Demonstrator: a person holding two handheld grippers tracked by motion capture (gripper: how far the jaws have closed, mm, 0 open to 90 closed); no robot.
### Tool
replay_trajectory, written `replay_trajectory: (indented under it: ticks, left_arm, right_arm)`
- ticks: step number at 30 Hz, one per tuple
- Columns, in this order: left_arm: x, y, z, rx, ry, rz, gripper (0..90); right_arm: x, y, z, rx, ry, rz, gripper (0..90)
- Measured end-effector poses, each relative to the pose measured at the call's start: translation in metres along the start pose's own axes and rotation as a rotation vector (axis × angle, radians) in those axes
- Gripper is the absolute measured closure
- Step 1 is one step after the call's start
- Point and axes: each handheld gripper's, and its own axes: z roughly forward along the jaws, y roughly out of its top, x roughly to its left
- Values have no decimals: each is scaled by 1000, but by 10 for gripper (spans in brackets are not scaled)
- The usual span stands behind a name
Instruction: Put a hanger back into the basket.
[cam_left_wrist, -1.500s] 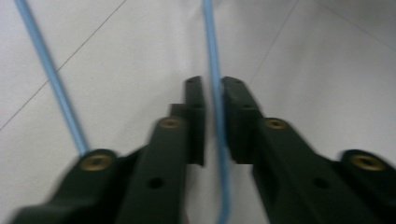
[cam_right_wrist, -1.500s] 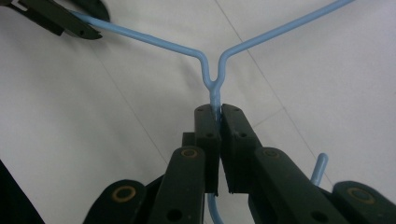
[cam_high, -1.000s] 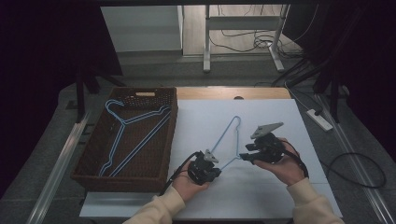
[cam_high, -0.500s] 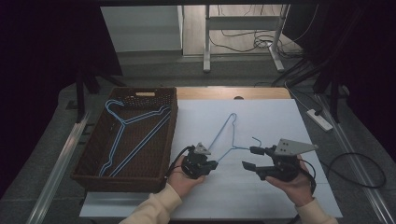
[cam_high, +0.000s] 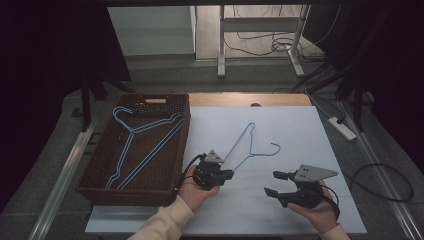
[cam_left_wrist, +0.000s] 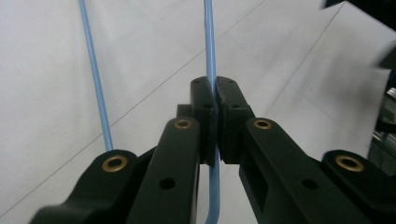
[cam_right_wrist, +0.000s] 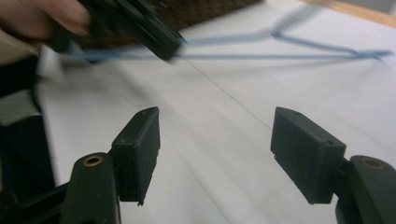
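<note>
L gripper (cam_high: 229, 175) is pressed tight on the blue wire hanger (cam_high: 248, 146); in the left gripper view its jaws pinch one wire of the hanger (cam_left_wrist: 208, 51) w/ no gap, wire running up out of the pads and down below them, curving at the bottom edge. A 2nd wire of the same hanger runs parallel, off to one side.

Landmark = brown wicker basket (cam_high: 176, 165) at the table's left. The held hanger lies on the white table sheet (cam_high: 290, 130) just right of the basket, hook pointing away from the basket. L gripper sits at the hanger's near end, close to the basket's near right corner.

R gripper (cam_high: 273, 184) is spread wide, jaws have just been opening, nothing between them. It's further right of the basket than the hanger, apart from the wire, over bare sheet. In the right gripper view its pads frame plain sheet (cam_right_wrist: 215, 140), w/ the L gripper (cam_right_wrist: 163, 44) and hanger (cam_right_wrist: 299, 39) blurred beyond.

Inside the basket: 2 more blue hangers (cam_high: 140, 145), lying flat, overlapping.
</note>
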Motion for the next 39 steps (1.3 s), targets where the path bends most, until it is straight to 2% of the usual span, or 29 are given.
replay_trajectory:
  ticks: [2,5,13,14,23,31,39]
  left_arm:
    - [-3,3,-4,-10,-4,7,869]
    - [-4,7,-12,-35,-26,-2,870]
    - [-9,16,-30,-69,-83,-14,871]
    - [-9,18,-37,-80,-96,-16,872]
    - [-8,29,-66,-127,-108,-8,872]
    - [3,34,-94,-175,-95,-14,872]
    - [24,31,-125,-233,-81,-25,872]
  right_arm:
    - [-3,-5,2,23,-30,7,341]
    - [-7,-9,4,40,-47,15,339]
    - [-15,-13,5,47,-84,50,332]
    - [-17,-14,6,47,-88,58,332]
    - [-19,-15,7,61,-100,61,332]
    - [-20,-15,7,61,-111,61,332]
    - [-23,-15,7,64,-117,64,332]
